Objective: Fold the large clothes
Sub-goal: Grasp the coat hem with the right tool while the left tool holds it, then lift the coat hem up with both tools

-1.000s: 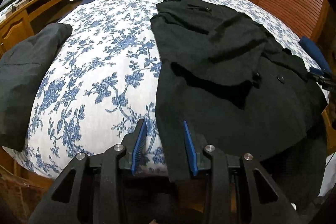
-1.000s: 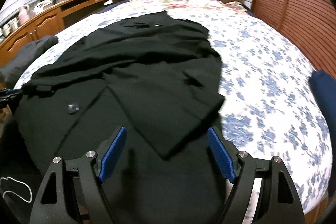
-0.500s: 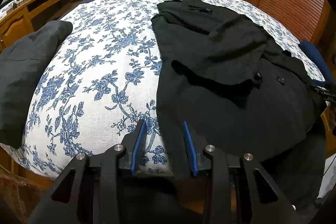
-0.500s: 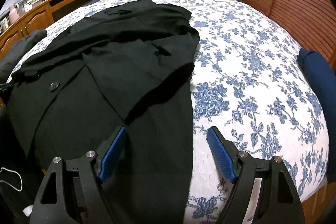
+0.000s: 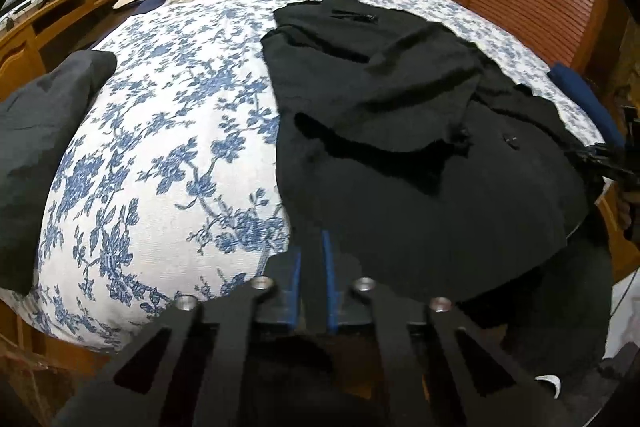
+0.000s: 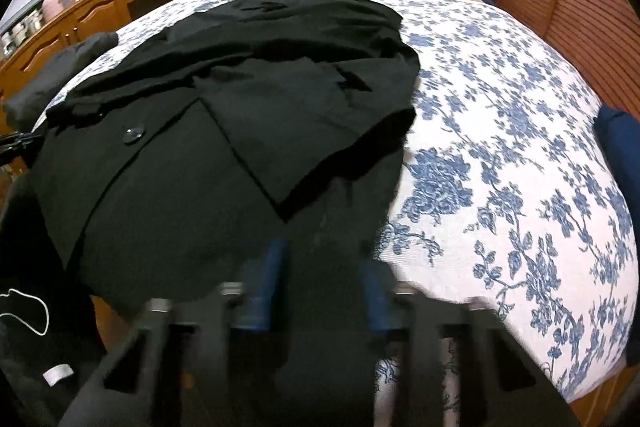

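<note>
**Both grippers taking the coat's hem**

The large black woollen coat lies spread along the floral blue-and-white bedspread, sleeves already laid across its body and its hem hanging over the near edge. The left gripper is clamped on the hem's left corner. The right gripper is closing on the right corner; blur hides whether it grips yet. Next move, I judge: lift both corners together and carry the hem towards the collar, keeping the cloth taut.
</note>
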`<state>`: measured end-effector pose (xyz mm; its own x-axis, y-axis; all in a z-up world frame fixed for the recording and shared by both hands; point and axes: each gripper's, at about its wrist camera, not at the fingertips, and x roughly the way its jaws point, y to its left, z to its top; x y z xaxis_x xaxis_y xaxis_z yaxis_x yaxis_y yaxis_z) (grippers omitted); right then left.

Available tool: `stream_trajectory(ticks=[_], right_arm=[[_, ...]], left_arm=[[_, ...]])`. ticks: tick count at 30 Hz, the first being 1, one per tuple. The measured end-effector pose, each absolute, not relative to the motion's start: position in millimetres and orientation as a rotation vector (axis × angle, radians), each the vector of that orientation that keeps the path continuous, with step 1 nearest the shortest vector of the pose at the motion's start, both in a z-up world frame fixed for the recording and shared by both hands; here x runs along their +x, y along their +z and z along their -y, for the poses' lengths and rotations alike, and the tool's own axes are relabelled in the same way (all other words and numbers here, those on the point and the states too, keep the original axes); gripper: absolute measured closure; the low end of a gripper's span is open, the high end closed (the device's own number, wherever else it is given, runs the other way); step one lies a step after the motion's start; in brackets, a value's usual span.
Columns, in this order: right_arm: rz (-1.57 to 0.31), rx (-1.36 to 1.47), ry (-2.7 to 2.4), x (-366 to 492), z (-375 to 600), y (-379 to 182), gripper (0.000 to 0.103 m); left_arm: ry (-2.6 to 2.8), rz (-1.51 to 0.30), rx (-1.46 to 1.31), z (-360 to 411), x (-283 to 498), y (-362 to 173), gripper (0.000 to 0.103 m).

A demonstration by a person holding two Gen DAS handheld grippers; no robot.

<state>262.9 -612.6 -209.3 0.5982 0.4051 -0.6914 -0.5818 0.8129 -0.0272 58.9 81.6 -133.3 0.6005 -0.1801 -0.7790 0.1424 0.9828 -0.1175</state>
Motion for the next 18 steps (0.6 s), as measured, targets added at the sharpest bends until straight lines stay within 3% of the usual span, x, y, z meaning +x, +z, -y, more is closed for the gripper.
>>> stream_trajectory(ticks=[4,18], right_arm=[[-0.702,-0.222,0.623,264.4,617.7,-194.5,0.098],[-0.395,-0.025,0.677,226.5,653.1,-61.1,0.099]], left_arm=[[-0.205,-0.853,-0.048,-79.3,57.0,-109.1,0.097],[-0.258,-0.501,-0.027,-61.8,37.3,45.8,0.099]])
